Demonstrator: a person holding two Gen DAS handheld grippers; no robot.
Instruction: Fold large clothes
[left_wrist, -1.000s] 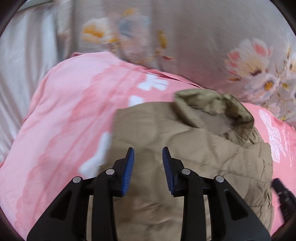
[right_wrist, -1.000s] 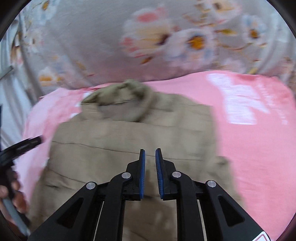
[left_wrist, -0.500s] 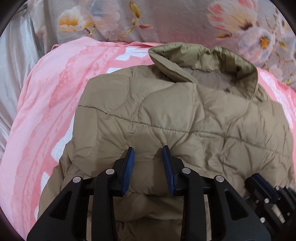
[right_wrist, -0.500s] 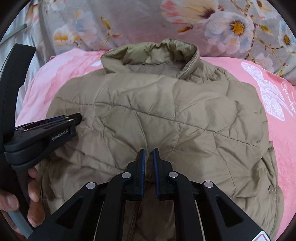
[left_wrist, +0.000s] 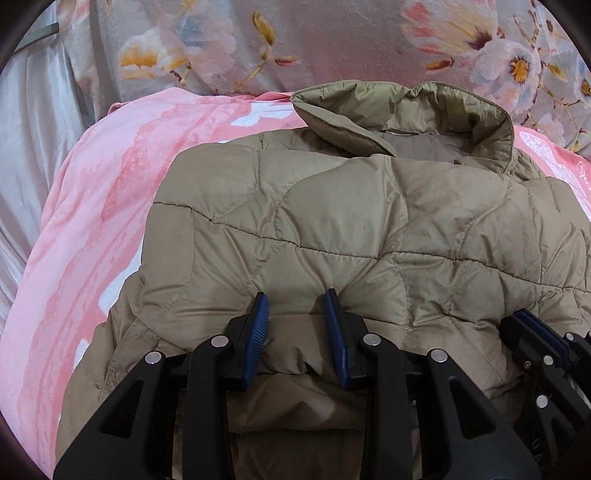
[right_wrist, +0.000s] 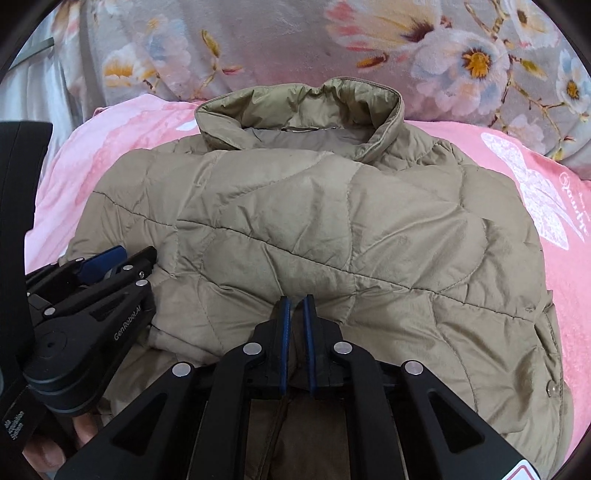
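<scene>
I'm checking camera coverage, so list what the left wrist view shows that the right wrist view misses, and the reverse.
Only the left wrist view: the left tool from behind, jaws apart with a bunched jacket fold between them.

Only the right wrist view: a white butterfly print in full, a snap button, and a hand holding the left tool's grip.

Both: the tan quilted jacket, its raised collar, the pink blanket, and the floral fabric behind.

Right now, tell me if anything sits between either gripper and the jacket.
Nothing visible does. The left gripper has its fingers apart with a fold of the khaki quilted jacket bulging between them. The right gripper is pinched on the jacket's near edge. Only the pink blanket lies beneath the jacket.
</scene>
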